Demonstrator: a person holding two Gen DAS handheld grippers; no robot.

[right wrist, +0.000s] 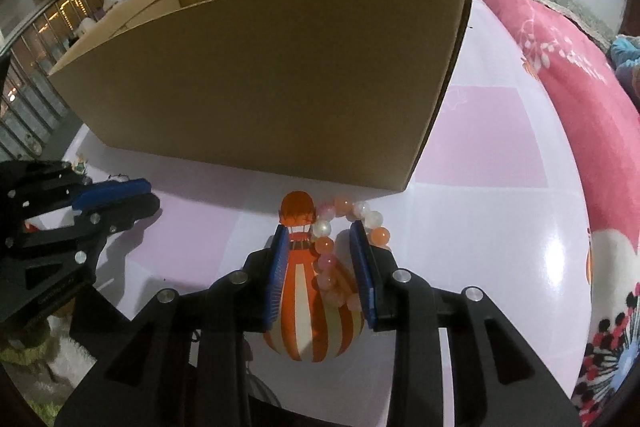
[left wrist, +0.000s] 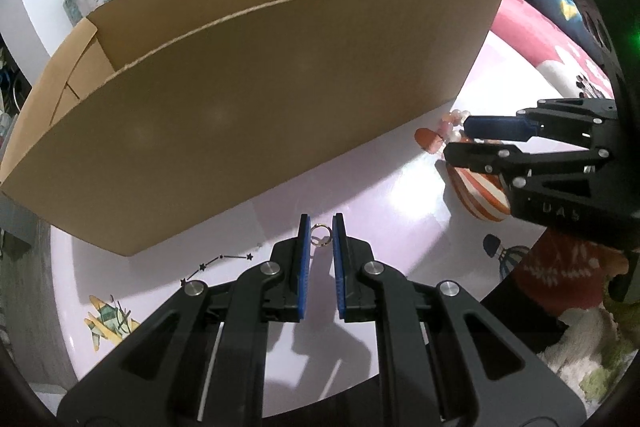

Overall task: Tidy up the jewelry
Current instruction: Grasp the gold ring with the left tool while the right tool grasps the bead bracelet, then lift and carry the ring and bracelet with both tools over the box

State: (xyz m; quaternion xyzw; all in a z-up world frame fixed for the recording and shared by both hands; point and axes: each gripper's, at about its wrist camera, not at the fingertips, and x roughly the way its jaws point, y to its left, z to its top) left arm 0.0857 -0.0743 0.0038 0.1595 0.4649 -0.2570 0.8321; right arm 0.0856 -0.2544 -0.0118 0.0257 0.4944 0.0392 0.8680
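On the pale lilac table [right wrist: 480, 155], printed with small cartoon pictures, the cardboard box [left wrist: 248, 115] is the largest thing and serves as the landmark: it stands open at the top, its far rim torn and ragged, and its inside floor cannot be seen from either wrist view. To the right of the box, beyond the table's edge, lies a pink flowered blanket [right wrist: 560, 75]. In front of the box's long near wall, toward its right end, an orange-and-white striped hot-air-balloon picture [right wrist: 312, 307] is printed flat on the table. Over that picture hangs the right gripper [right wrist: 320, 259], pointing steeply down, its 2 blue-padded jaws standing apart; no pad visibly presses on anything. A bracelet [right wrist: 340, 227] of orange, pink and white beads lies on the table just in front of the box's near wall, curling from the balloon picture around the tip of the gripper's right-hand jaw, with part of its loop between the jaws. Further left along the same wall, the left gripper [left wrist: 320, 239] has its jaws drawn nearly together, pinching a small gold ring [left wrist: 320, 235] at their tips, close to the foot of the box.
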